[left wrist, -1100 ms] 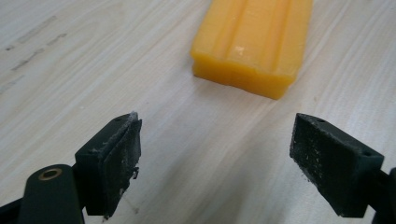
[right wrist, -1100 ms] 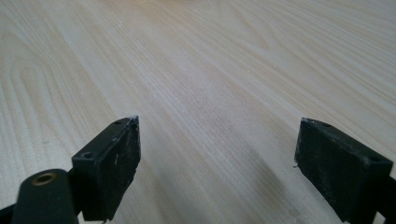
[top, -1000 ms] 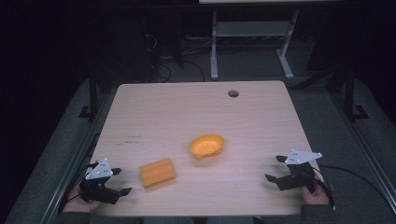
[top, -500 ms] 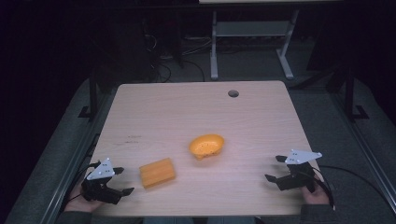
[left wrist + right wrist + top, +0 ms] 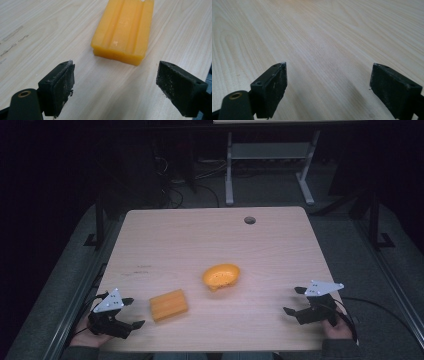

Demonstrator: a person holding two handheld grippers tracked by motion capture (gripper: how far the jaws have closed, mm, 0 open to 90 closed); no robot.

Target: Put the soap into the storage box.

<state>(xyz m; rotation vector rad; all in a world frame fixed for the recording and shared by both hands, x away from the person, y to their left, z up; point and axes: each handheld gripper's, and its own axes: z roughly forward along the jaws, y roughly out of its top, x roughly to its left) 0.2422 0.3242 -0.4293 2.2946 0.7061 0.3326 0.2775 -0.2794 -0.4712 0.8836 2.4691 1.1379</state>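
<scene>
On the pale wooden tabletop (image 5: 210, 240) an orange sponge (image 5: 168, 304) lies near the front edge, left of centre, with an orange bowl (image 5: 221, 275) just beyond it to the right, apart from it. The left tongs (image 5: 129, 313) sit at the near left corner, jaws spread wide and empty, pointing at the sponge (image 5: 124, 28) close ahead. The right tongs (image 5: 295, 301) rest at the near right corner, jaws also wide and empty over bare wood.

Bare bench (image 5: 210, 235) across far half & in front of right gripper (image 5: 296, 301), w/ orange block (image 5: 168, 304) just ahead of left gripper (image 5: 131, 313) & orange bowl (image 5: 221, 276) mid-bench as obstacles.
</scene>
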